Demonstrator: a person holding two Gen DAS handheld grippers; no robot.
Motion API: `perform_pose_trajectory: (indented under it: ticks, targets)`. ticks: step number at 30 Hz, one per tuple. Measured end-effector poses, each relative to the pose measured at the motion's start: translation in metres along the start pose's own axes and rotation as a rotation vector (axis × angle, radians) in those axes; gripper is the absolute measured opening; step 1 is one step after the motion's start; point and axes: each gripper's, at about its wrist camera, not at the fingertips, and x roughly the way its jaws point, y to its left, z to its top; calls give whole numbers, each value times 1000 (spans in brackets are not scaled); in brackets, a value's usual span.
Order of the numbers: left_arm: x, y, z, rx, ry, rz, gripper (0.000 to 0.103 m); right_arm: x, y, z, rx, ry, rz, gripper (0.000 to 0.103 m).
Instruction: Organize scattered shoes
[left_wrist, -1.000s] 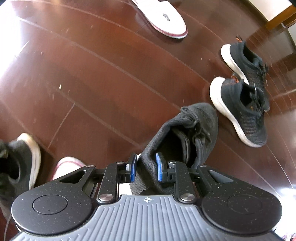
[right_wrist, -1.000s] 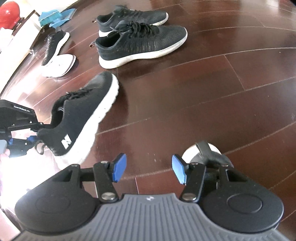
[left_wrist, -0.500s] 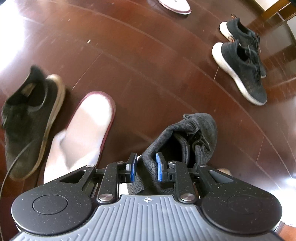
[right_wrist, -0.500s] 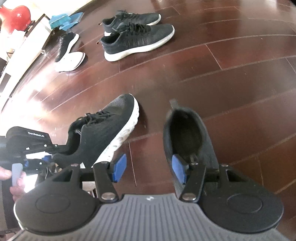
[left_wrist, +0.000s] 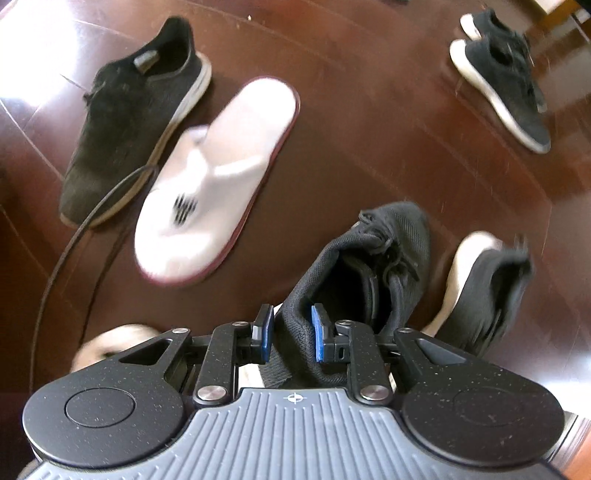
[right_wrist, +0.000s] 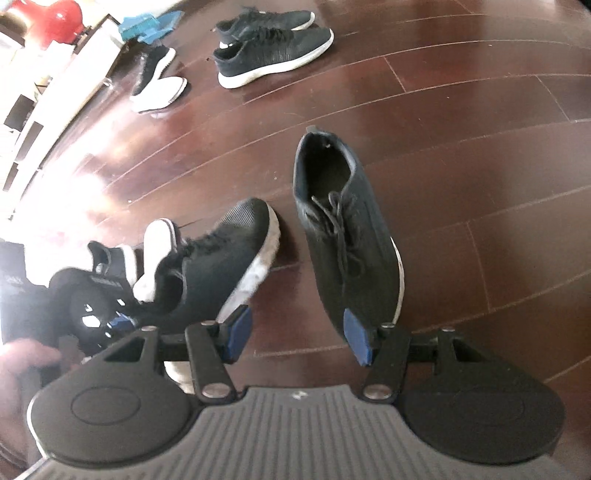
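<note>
Left gripper: its blue pads pinch the heel collar of a black knit sneaker, which hangs toe-forward over the dark wood floor.
Held sneaker seen from the right wrist: the same sneaker tilts with its white sole showing; the left gripper grips it at the heel, and a hand shows at the left edge.
Right gripper: fingers spread wide with nothing between them, poised above the floor.
Black lace-up shoe: lies flat on the floor just right of the held sneaker, toe under the right gripper's right finger, heel pointing away. From the left wrist it shows blurred, just right of the held sneaker.
White slipper: left of the held sneaker, on the floor, with a dark red sole edge.
Black suede shoe: touching the slipper's left side, farther from the held sneaker.
Cable: a thin black loop crossing the suede shoe's toe and the floor, left of the held sneaker.
Sneaker pair: well beyond the held sneaker, side by side, white soles; also in the left wrist view at far right.
Far shoes: another black shoe and white slipper lie together, left of that pair.
Path: floor between the held sneaker and the pair is bare.
</note>
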Motion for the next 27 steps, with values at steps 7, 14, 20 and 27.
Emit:
perform_pose_trajectory:
  ticks: [7, 14, 20, 27]
  targets:
    - [19, -4, -58, 217, 102, 20, 24, -12, -33, -70, 88, -40, -74, 59]
    - [11, 12, -86, 307, 168, 46, 22, -18, -30, -101, 204, -5, -107, 59]
    - [21, 38, -110, 291, 193, 33, 21, -5, -15, -111, 149, 22, -108, 59]
    - [33, 49, -131, 307, 212, 16, 20, 18, 14, -121, -80, 67, -95, 59]
